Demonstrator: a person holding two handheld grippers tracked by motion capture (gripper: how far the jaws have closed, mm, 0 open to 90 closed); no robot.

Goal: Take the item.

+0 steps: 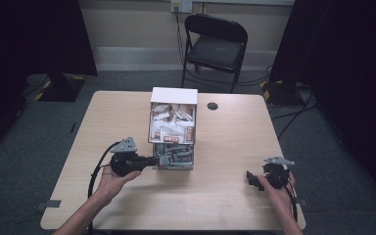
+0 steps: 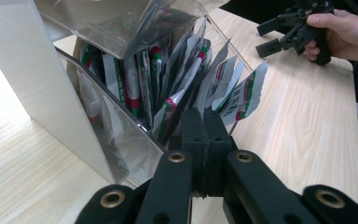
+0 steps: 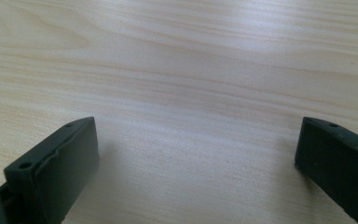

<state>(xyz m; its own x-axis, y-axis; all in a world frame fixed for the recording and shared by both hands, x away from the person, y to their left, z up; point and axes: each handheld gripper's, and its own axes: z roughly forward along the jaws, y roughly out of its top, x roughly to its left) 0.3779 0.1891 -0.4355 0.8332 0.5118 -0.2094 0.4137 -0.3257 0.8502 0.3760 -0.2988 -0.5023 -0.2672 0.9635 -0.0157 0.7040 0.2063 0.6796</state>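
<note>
A clear two-tier dispenser box (image 1: 174,95) with a white top stands mid-table, full of sachets. Red, green and white sachets (image 2: 140,79) stand upright in its lower compartment, and some (image 2: 242,93) fan out past the open front. My left gripper (image 1: 157,160) reaches into that lower front. Its jaws are shut together (image 2: 204,114), with the tips against the sachets' lower edges; I see no sachet pinched between them. My right gripper (image 1: 252,180) rests low at the table's near right, open over bare wood (image 3: 196,126). It also appears far off in the left gripper view (image 2: 263,37), held by a hand (image 2: 340,28).
The upper tier holds brown and white packets (image 1: 172,125). A round cable hole (image 1: 212,105) sits right of the box. A black folding chair (image 1: 215,44) stands beyond the table's far edge. Bare tabletop (image 1: 225,196) lies between the two hands.
</note>
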